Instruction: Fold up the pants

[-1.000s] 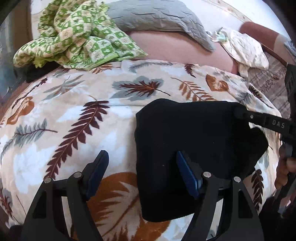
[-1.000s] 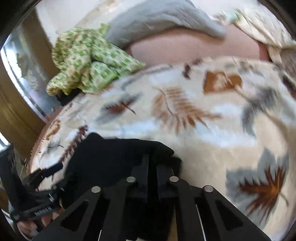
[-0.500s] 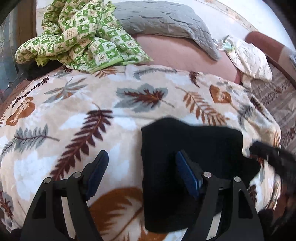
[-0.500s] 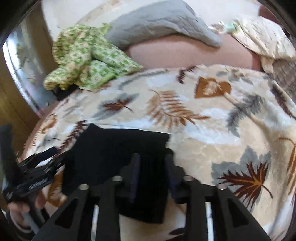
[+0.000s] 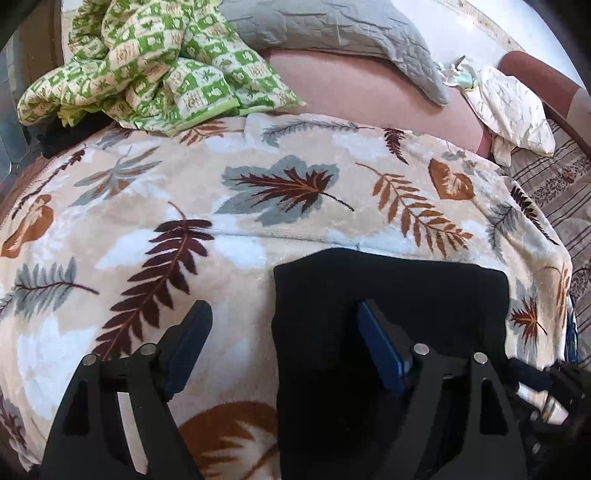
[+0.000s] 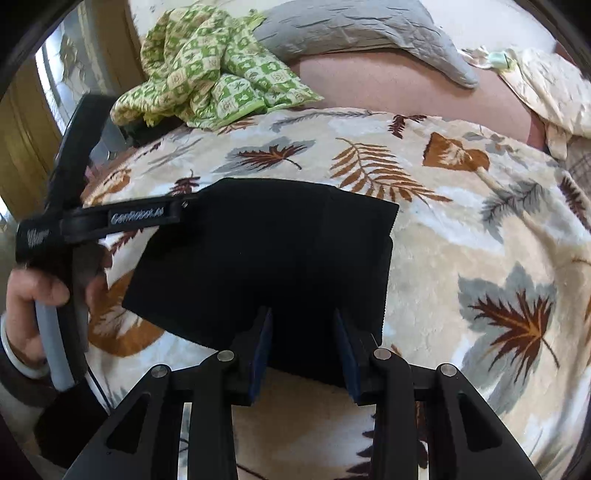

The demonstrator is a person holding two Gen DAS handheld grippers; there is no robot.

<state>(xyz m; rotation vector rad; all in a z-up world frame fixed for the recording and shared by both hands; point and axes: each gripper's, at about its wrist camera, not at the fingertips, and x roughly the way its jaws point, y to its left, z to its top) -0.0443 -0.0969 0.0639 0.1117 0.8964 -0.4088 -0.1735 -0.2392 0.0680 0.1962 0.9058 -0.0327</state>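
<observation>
The black pants (image 5: pixel 406 295) lie folded into a compact rectangle on the leaf-patterned blanket (image 5: pixel 147 221). My left gripper (image 5: pixel 282 306) hovers over their left edge. Its jaws are opening, wide apart, and the pads press on nothing. In the right wrist view the pants (image 6: pixel 258 251) lie flat just ahead of my right gripper (image 6: pixel 302 313). The right jaws stand apart over the near edge of the cloth without pinching it. The left gripper's finger (image 6: pixel 122 218) reaches over the pants' far left corner, with a person's hand (image 6: pixel 33 291) on its handle.
A crumpled green checked quilt (image 5: pixel 155 59) and a grey pillow (image 5: pixel 332 26) lie at the back of the bed. A cream cloth (image 5: pixel 509 99) sits at the back right. The blanket (image 6: pixel 461 221) spreads bare to the right of the pants.
My right gripper was shut on the pants a second ago; it has opened, let go and drawn back. The pants now lie flat. The left gripper has shifted slightly along the pants' edge.
</observation>
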